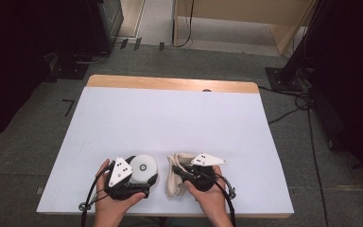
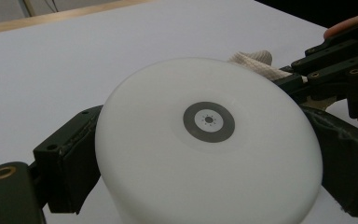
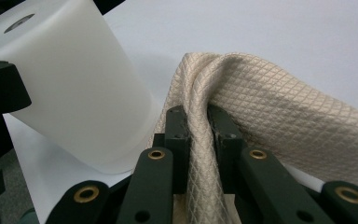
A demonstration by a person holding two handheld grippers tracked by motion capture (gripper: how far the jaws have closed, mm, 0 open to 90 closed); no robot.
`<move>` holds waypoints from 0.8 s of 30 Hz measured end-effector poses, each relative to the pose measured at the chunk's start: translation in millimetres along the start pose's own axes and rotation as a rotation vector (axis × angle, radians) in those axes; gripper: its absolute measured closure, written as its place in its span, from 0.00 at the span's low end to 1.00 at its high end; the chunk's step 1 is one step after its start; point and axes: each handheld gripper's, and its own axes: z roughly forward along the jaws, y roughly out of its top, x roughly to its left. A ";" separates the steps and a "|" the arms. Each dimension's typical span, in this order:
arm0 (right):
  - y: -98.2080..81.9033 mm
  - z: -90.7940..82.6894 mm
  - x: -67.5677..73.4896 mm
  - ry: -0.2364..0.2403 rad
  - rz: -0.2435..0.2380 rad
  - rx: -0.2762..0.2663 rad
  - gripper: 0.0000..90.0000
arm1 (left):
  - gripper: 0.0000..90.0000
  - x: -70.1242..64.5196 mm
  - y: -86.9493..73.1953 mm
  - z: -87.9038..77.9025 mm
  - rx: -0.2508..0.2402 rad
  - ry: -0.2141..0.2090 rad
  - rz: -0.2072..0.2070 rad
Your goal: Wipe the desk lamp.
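White container [image 1: 144,167] sits clamped in the left tongs [image 1: 141,179]; right tongs [image 1: 179,171], just beside, pinch a beige cloth [image 1: 174,182].

The white cylinder [image 2: 205,154] looks like smooth, matt plastic. The beige cloth [image 3: 279,112] is woven with a quilted diamond texture. The table [image 1: 170,118] has a matt white top with a wooden edge at twelve o'clock.

We see the white table top [image 1: 170,118] bare ahead of both hands, open for passing to its far wooden edge. Near us, the white plastic cylinder [image 1: 144,168] and the cream quilted cloth [image 1: 174,176] stand close together, leaving only a narrow gap between them.
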 end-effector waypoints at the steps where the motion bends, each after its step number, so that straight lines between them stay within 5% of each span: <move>1: 0.0 0.7 0.2 0.001 0.001 0.003 0.89 | 0.08 -1.1 0.1 -0.7 0.003 0.009 -0.003; 7: -3.7 5.9 1.0 0.002 -0.005 0.018 0.89 | 0.08 -7.6 -2.0 -0.1 0.016 0.062 0.009; 12: -4.4 6.1 4.5 0.010 -0.012 0.019 0.89 | 0.09 -4.6 -2.3 0.2 0.007 0.050 0.029; 18: -3.0 7.3 11.5 0.045 -0.024 0.009 0.89 | 0.10 14.0 -2.7 3.1 -0.034 -0.069 0.038; 21: -1.3 7.8 14.8 0.054 -0.040 -0.012 0.89 | 0.10 22.4 -1.6 5.8 -0.050 -0.156 0.103; 24: 0.5 6.6 18.1 0.056 -0.045 -0.037 0.89 | 0.10 28.5 -0.8 9.3 -0.059 -0.196 0.183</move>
